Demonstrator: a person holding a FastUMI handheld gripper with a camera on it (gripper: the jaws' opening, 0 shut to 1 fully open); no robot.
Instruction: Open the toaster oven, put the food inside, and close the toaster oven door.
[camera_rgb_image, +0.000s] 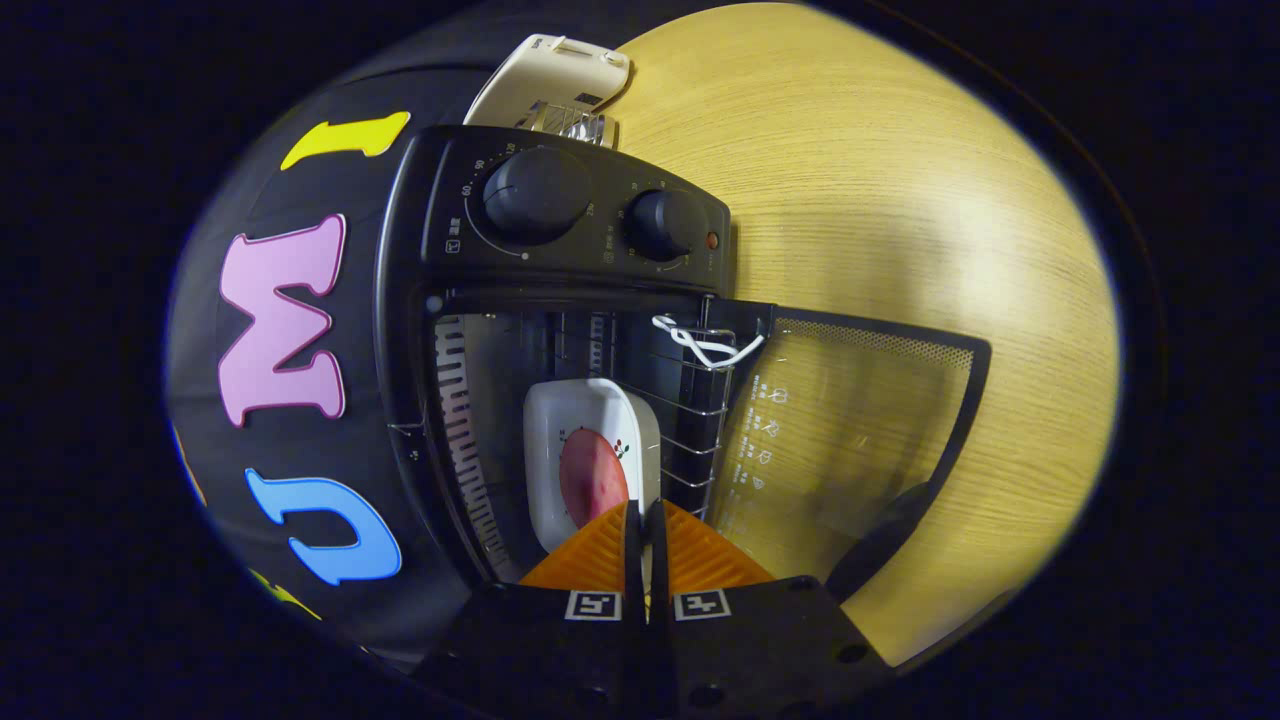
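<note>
A wide, pale wood-grain counter (880, 200) is seen carrying everything in the scene. On it a black toaster oven (560, 300) is stood, viewed rotated so that its control panel lies at the far side from the tool. Its glass door (850, 440) is swung fully open and is laid out flat over the counter, beside the cavity; a dark handle (880, 540) is seen along the door's outer edge, near the tool's body. Two round black knobs (537, 194) are set on the control panel, with a small reddish lamp just beside the smaller one. Beyond the oven, a white appliance (550, 85) with a metal grille is partly visible on the counter.

Inside the open cavity a wire rack (690, 410) is fitted, and a piece of white cord (705, 345) is looped on its front edge. A white rectangular dish (590, 460) is placed on the rack within the cavity, and the food (592, 478), a reddish-pink oval piece, is lying in the dish.

The tool (646, 520) is held just ahead of the dish, its two orange ribbed fingers (590, 555) brought nearly together with only a thin slit between them. Whether the dish's near rim is pinched in that slit cannot be told, since the fingertips overlap the rim.
</note>
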